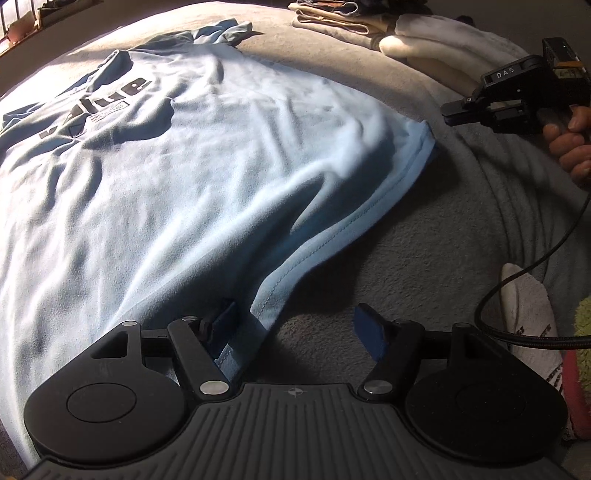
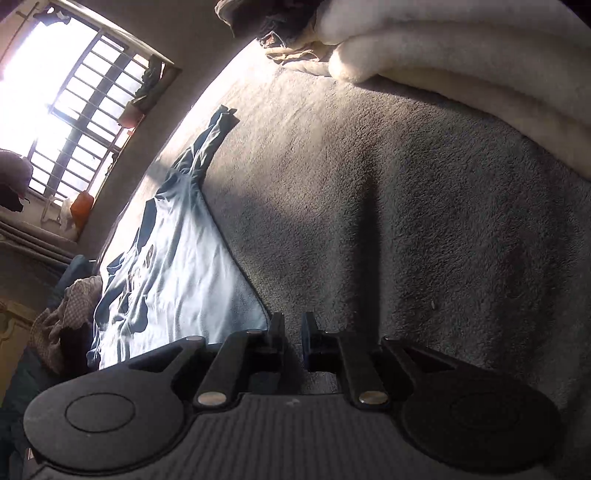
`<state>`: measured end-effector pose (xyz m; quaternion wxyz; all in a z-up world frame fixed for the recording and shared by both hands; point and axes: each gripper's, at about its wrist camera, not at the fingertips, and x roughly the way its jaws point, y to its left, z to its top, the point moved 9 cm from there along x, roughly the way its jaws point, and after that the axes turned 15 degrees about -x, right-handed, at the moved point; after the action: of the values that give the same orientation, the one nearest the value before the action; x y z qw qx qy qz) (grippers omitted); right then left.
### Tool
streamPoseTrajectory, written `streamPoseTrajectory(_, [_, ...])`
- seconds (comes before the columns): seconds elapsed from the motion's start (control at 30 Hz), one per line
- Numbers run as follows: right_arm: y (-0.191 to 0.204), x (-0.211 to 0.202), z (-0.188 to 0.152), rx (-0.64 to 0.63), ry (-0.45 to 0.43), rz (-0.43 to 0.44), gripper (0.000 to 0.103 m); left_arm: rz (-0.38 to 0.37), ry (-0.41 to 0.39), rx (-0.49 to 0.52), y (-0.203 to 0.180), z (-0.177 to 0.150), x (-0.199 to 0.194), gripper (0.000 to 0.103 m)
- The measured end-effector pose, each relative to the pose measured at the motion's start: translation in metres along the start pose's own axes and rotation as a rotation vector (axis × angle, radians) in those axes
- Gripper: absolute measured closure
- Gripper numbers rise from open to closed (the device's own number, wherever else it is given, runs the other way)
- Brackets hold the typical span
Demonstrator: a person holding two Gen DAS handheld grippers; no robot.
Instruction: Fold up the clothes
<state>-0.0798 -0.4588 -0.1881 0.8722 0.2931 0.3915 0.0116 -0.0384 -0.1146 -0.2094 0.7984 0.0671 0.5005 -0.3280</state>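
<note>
A light blue T-shirt (image 1: 184,166) with dark lettering lies spread face up on a grey fleece blanket (image 1: 424,236). My left gripper (image 1: 295,321) stands open and wide at the shirt's near hem corner. Its left finger (image 1: 229,317) rests by the hem, and its right finger (image 1: 365,325) is over bare blanket. In the left wrist view my right gripper (image 1: 448,112) hovers off the shirt's far hem corner, held by a hand (image 1: 572,147). Its own view shows the jaws of the right gripper (image 2: 293,326) a narrow gap apart with nothing between them, just right of the shirt (image 2: 177,266) edge.
A folded cream blanket (image 1: 424,48) and a stack of folded clothes (image 1: 332,18) lie at the far side. A white sock (image 1: 532,317) and a black cable (image 1: 517,284) are at the right. A barred window (image 2: 74,110) and a heap of clothes (image 2: 62,314) are beyond the shirt.
</note>
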Motion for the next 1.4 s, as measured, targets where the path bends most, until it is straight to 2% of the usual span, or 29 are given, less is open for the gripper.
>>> streamPoseTrajectory(0.03, [0.006,0.001,0.002,-0.038,0.0,-0.003,0.092,0.001,0.0,-0.001,0.0,-0.001,-0.001,0.034])
streamPoseTrajectory(0.1, [0.022,-0.001,0.0,-0.192,-0.008,-0.044,0.091,-0.002,-0.001,-0.008,0.001,-0.001,-0.001,0.034])
streamPoseTrajectory(0.23, [0.058,0.003,-0.023,-0.727,-0.002,-0.271,0.085,-0.006,-0.002,-0.018,0.001,-0.002,-0.001,0.034])
streamPoseTrajectory(0.4, [0.102,0.014,-0.07,-1.259,-0.067,-0.454,0.085,-0.006,-0.004,-0.012,0.002,-0.002,0.0,0.033])
streamPoseTrajectory(0.47, [0.108,0.021,-0.078,-1.316,-0.054,-0.459,0.085,-0.006,-0.004,-0.013,0.002,-0.002,-0.001,0.033])
streamPoseTrajectory(0.57, [0.106,0.035,-0.081,-1.306,-0.012,-0.457,0.085,-0.006,-0.002,-0.017,0.002,-0.002,-0.001,0.033])
streamPoseTrajectory(0.77, [0.1,0.05,-0.075,-1.303,0.011,-0.455,0.087,0.001,-0.001,-0.009,0.002,-0.002,-0.001,0.033])
streamPoseTrajectory(0.83, [0.1,0.05,-0.071,-1.282,0.011,-0.44,0.099,0.001,0.0,-0.009,0.003,-0.003,-0.001,0.033])
streamPoseTrajectory(0.97, [0.086,0.028,-0.048,-1.019,-0.024,-0.366,0.103,0.0,0.001,-0.011,0.004,-0.003,-0.001,0.033])
streamPoseTrajectory(1.1, [0.058,0.003,-0.034,-0.659,-0.051,-0.228,0.103,-0.001,0.003,-0.011,0.004,-0.003,0.0,0.033])
streamPoseTrajectory(1.23, [0.013,-0.008,-0.029,-0.283,-0.07,-0.162,0.103,-0.003,0.003,-0.015,0.005,-0.003,0.0,0.033])
streamPoseTrajectory(1.3, [-0.005,-0.011,-0.029,-0.188,-0.085,-0.176,0.103,-0.003,0.003,-0.015,0.005,-0.003,0.0,0.033])
streamPoseTrajectory(1.33, [-0.004,-0.013,-0.029,-0.205,-0.092,-0.18,0.103,-0.002,0.003,-0.015,0.005,-0.003,-0.001,0.033])
streamPoseTrajectory(1.4, [0.016,-0.012,-0.03,-0.384,-0.093,-0.203,0.102,-0.001,0.002,-0.015,0.005,-0.003,-0.001,0.033])
